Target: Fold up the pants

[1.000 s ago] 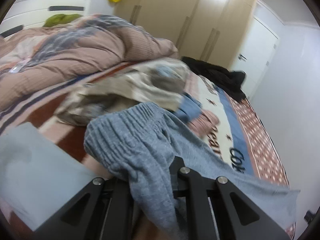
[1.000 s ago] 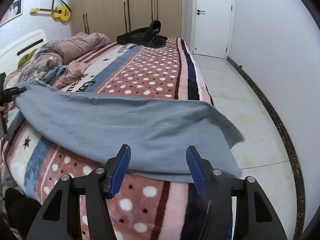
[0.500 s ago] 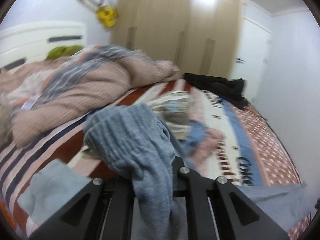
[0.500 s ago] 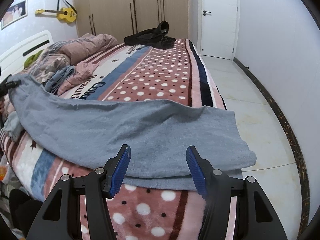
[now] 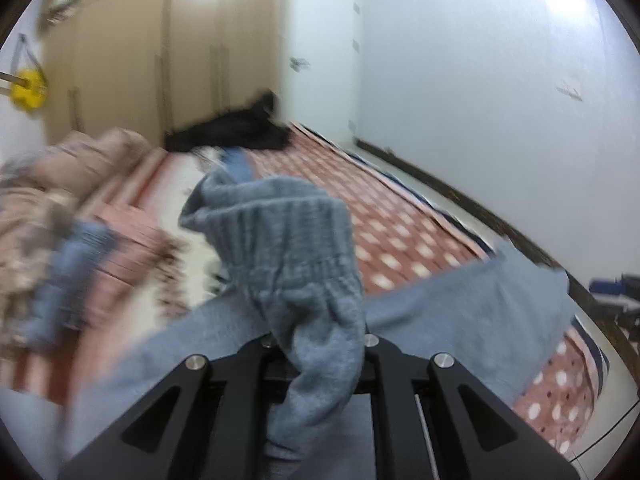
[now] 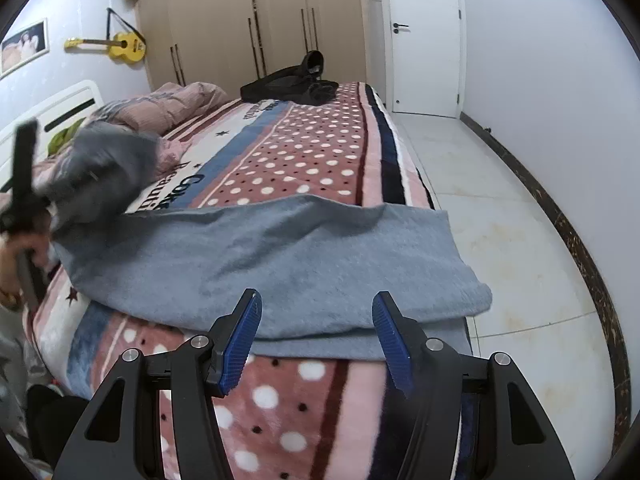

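Grey-blue knit pants [image 6: 280, 256] lie across the near edge of the bed, legs reaching to the right corner. My left gripper [image 5: 316, 344] is shut on the ribbed waistband [image 5: 288, 240], held bunched up above the bed; its fingertips are hidden by the cloth. In the right wrist view the left gripper [image 6: 24, 184] shows blurred at far left with the raised waistband [image 6: 100, 172]. My right gripper [image 6: 316, 336] is open and empty, its blue pads [image 6: 240, 340] just in front of the pant leg ends.
The bed [image 6: 304, 152] has a pink dotted blanket. A pink quilt [image 6: 168, 108] and loose clothes lie near the headboard. A black garment [image 6: 288, 84] lies at the far end. White tiled floor [image 6: 500, 220] runs along the right, with a wardrobe [image 6: 256, 24] and door behind.
My left gripper has swung to the right with the waistband, from facing the headboard to facing the door. The pant legs have settled flat on the bed edge. The right gripper stays open.
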A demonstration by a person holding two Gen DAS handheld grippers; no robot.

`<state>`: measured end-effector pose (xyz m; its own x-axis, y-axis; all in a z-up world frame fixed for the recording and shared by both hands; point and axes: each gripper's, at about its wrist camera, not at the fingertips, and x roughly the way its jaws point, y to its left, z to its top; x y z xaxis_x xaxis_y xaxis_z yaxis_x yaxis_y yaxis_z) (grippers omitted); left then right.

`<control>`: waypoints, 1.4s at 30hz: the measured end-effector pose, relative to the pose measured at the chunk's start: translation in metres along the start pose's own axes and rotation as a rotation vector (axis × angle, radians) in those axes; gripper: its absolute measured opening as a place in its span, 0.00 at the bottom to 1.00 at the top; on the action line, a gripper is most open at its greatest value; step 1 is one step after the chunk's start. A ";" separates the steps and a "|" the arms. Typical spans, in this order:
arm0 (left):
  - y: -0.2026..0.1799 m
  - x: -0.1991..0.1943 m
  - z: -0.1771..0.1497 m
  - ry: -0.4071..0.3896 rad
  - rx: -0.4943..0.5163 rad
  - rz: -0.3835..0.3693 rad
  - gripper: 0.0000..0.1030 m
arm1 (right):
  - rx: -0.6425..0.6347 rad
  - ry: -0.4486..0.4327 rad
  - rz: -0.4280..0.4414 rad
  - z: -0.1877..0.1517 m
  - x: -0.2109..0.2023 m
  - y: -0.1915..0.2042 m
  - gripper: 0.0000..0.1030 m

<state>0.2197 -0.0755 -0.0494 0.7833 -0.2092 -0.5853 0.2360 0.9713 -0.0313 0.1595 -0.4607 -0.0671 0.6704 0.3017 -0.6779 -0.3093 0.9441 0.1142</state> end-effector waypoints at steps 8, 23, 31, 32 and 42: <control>-0.060 0.048 -0.043 0.159 0.146 0.010 0.10 | 0.030 0.026 0.004 -0.012 0.008 -0.015 0.52; 0.023 -0.055 -0.039 0.049 0.042 -0.010 0.71 | 0.010 0.023 0.294 0.008 0.058 0.070 0.67; 0.074 -0.056 -0.083 0.154 0.014 0.064 0.77 | 0.034 0.106 0.348 0.022 0.121 0.127 0.77; 0.075 -0.052 -0.087 0.162 0.012 0.081 0.77 | 0.054 0.119 0.348 0.022 0.129 0.129 0.77; 0.116 -0.052 -0.117 0.182 -0.094 0.190 0.19 | 0.047 0.084 0.285 0.013 0.120 0.126 0.26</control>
<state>0.1388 0.0615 -0.1173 0.6901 -0.0066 -0.7236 0.0337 0.9992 0.0231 0.2102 -0.3037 -0.1244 0.5021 0.5453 -0.6712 -0.4441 0.8286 0.3410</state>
